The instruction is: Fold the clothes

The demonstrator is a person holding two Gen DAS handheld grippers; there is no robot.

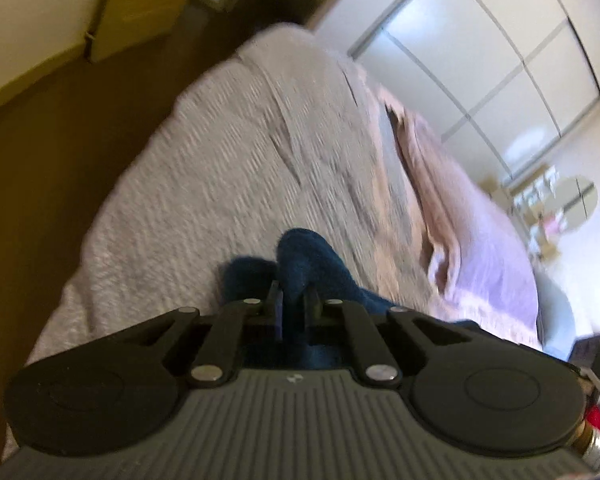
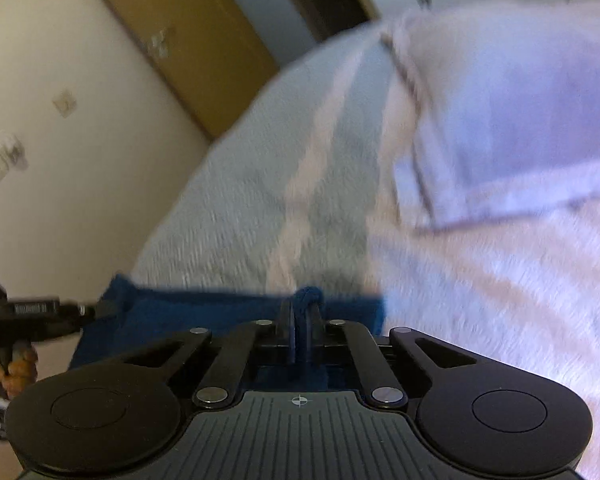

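Observation:
A dark blue garment (image 1: 300, 256) bunches up between the fingers of my left gripper (image 1: 294, 294), which is shut on a fold of it just over the bed. In the right wrist view the same blue garment (image 2: 204, 312) stretches in a taut band across the frame. My right gripper (image 2: 302, 312) is shut on its upper edge, a small bunch of cloth poking out between the fingers. At the far left of that view the left gripper (image 2: 100, 308), held in a person's hand (image 2: 16, 368), pinches the garment's other end.
A grey-white textured bedspread (image 1: 204, 184) covers the bed, with a pinkish blanket (image 1: 432, 168) and a lilac pillow (image 2: 512, 120) on it. Brown floor (image 1: 40, 152) lies left of the bed. White wardrobe doors (image 1: 500, 48) and a wooden door (image 2: 180, 32) stand behind.

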